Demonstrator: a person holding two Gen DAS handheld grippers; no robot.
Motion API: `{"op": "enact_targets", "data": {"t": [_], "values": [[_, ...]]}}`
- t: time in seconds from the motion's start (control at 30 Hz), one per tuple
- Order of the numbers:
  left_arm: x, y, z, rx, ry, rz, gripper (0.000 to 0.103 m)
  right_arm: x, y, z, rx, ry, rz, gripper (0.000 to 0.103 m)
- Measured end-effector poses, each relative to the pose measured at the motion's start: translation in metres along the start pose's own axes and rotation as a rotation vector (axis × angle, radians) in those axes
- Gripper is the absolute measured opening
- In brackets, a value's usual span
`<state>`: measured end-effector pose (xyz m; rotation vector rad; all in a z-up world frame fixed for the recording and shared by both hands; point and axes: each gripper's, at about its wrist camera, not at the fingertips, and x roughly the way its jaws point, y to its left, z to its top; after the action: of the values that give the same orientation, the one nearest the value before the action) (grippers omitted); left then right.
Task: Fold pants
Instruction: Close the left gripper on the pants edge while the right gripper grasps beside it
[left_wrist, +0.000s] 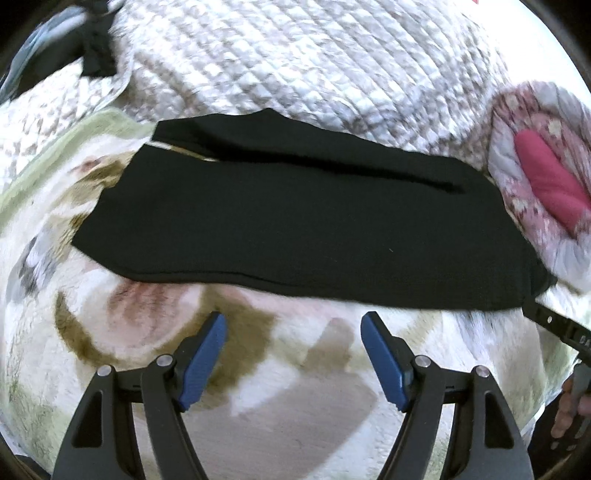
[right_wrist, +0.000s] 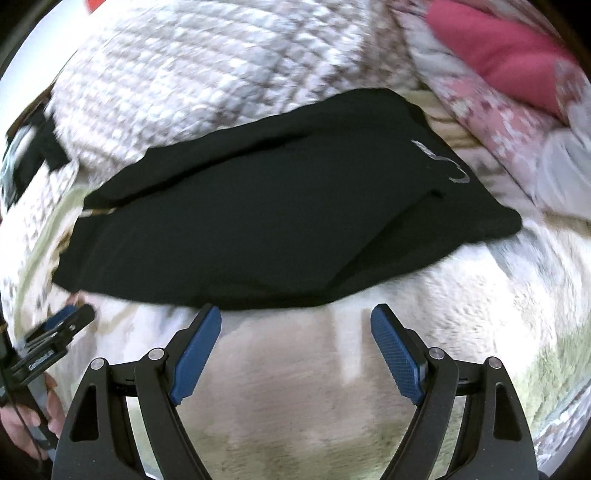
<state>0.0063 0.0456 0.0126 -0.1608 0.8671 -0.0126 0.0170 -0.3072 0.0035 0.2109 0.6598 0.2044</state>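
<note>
Black pants (left_wrist: 295, 229) lie folded lengthwise across a patterned fleece blanket (left_wrist: 295, 387) on a bed. They also show in the right wrist view (right_wrist: 258, 229), with a small grey logo near their right end. My left gripper (left_wrist: 293, 321) is open and empty, just short of the pants' near edge. My right gripper (right_wrist: 295, 314) is open and empty, its left fingertip at the pants' near edge. The left gripper shows at the lower left of the right wrist view (right_wrist: 59, 332). The right gripper's tip shows at the right edge of the left wrist view (left_wrist: 554, 321).
A white quilted cover (left_wrist: 295, 55) lies bunched behind the pants. A pink floral quilt with a red lining (left_wrist: 546, 177) sits at the right. A dark item (left_wrist: 96, 48) lies at the far left.
</note>
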Motion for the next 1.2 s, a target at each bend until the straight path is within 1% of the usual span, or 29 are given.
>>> {"op": "enact_targets", "data": {"t": [0.03,0.1,0.2,0.3,0.37,0.43,0.47,0.53,0.63,0.67,0.7,0.73,0.77,0.8,0.83,0.87,0.9,0.97,1.0,1.03,1.07,1.13,1.17,1.2], "values": [[0.001,0.006,0.002,-0.018,-0.001,0.002,0.077,0.001,-0.005,0.001,0.021,0.000,0.002,0.083],[0.003,0.022,0.006,-0.068,-0.001,0.012,0.077,0.001,-0.014,0.005,0.067,-0.010,0.037,0.083],[0.008,0.051,0.011,-0.175,0.009,0.017,0.077,-0.001,-0.018,0.011,0.091,-0.041,0.045,0.083],[0.012,0.079,0.014,-0.274,0.005,-0.006,0.076,-0.001,-0.028,0.018,0.121,-0.081,0.055,0.083],[0.015,0.089,0.016,-0.316,-0.003,-0.023,0.076,-0.001,-0.034,0.023,0.141,-0.106,0.067,0.083],[0.019,0.099,0.019,-0.355,-0.011,-0.016,0.076,-0.002,-0.040,0.030,0.157,-0.142,0.064,0.083],[0.022,0.104,0.020,-0.376,-0.012,-0.034,0.076,-0.003,-0.043,0.032,0.163,-0.155,0.065,0.083],[0.025,0.108,0.022,-0.392,-0.028,-0.045,0.076,-0.003,-0.048,0.037,0.178,-0.174,0.066,0.083],[0.031,0.104,0.030,-0.369,-0.036,-0.015,0.074,-0.004,-0.060,0.044,0.217,-0.204,0.066,0.083],[0.034,0.104,0.033,-0.368,-0.039,-0.003,0.070,-0.001,-0.064,0.045,0.231,-0.199,0.073,0.083],[0.036,0.105,0.035,-0.361,-0.044,0.015,0.060,0.000,-0.066,0.046,0.243,-0.195,0.071,0.081],[0.037,0.106,0.037,-0.353,-0.047,0.031,0.054,0.001,-0.067,0.047,0.246,-0.194,0.071,0.076],[0.040,0.106,0.039,-0.349,-0.043,0.043,0.041,0.002,-0.068,0.050,0.244,-0.196,0.065,0.072],[0.042,0.107,0.042,-0.356,-0.038,0.050,0.031,0.003,-0.069,0.051,0.249,-0.199,0.058,0.067],[0.043,0.108,0.043,-0.363,-0.036,0.057,0.026,0.003,-0.071,0.051,0.258,-0.199,0.056,0.058],[0.044,0.110,0.044,-0.364,-0.032,0.063,0.017,0.004,-0.076,0.053,0.282,-0.195,0.059,0.050],[0.046,0.111,0.045,-0.366,-0.026,0.068,0.012,0.005,-0.079,0.053,0.295,-0.191,0.064,0.048],[0.047,0.112,0.047,-0.370,-0.021,0.071,0.009,0.008,-0.087,0.056,0.325,-0.181,0.077,0.040],[0.047,0.112,0.048,-0.362,-0.017,0.076,0.007,0.009,-0.088,0.057,0.325,-0.180,0.076,0.037],[0.046,0.110,0.049,-0.353,-0.014,0.080,0.006,0.010,-0.090,0.058,0.331,-0.179,0.072,0.027],[0.046,0.109,0.050,-0.344,-0.010,0.083,0.005,0.011,-0.093,0.058,0.340,-0.176,0.074,0.012],[0.043,0.108,0.051,-0.337,-0.003,0.085,0.004,0.010,-0.100,0.058,0.381,-0.161,0.117,0.009],[0.040,0.108,0.053,-0.336,0.001,0.086,0.004,0.006,-0.100,0.058,0.375,-0.165,0.121,0.005],[0.035,0.109,0.053,-0.337,0.000,0.086,0.004,0.001,-0.099,0.058,0.366,-0.170,0.124,0.005]]}}
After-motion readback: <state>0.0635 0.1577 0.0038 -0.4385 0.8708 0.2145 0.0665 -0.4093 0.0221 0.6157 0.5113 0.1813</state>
